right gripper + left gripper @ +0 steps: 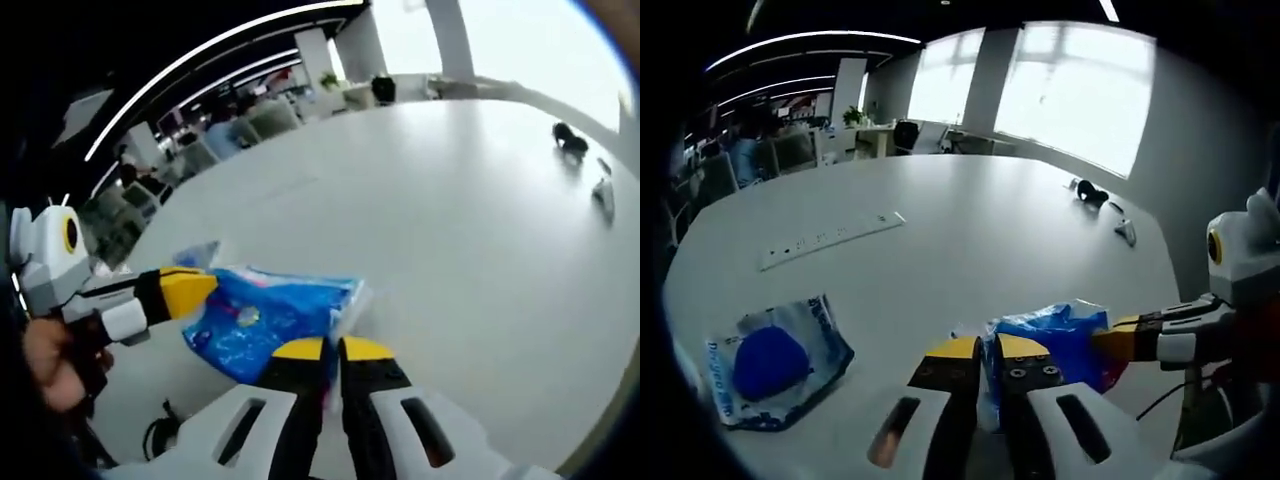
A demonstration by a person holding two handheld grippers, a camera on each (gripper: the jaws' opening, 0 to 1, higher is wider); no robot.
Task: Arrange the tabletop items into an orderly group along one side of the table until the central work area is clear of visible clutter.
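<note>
Open-plan office, large white table [970, 230], both grippers meeting on a blue plastic packet at its near edge.

Going left to right in the left gripper view: a clear pouch with a round blue item [775, 360] lies flat near the table's left edge, a white power strip [830, 238] sits further back, and the blue packet [1060, 335] lies just ahead of the left gripper [985, 350], whose jaws are pressed nearly together on its clear edge. In the right gripper view the right gripper [333, 352] is likewise closed narrow on the packet's [270, 315] clear edge. Both look pinched on it, though how firmly is hard to tell. To move it well, lift evenly with both grippers and carry it toward the pouch, without stretching the film. Small dark objects [1092, 192] far right are too distant to identify.
</note>
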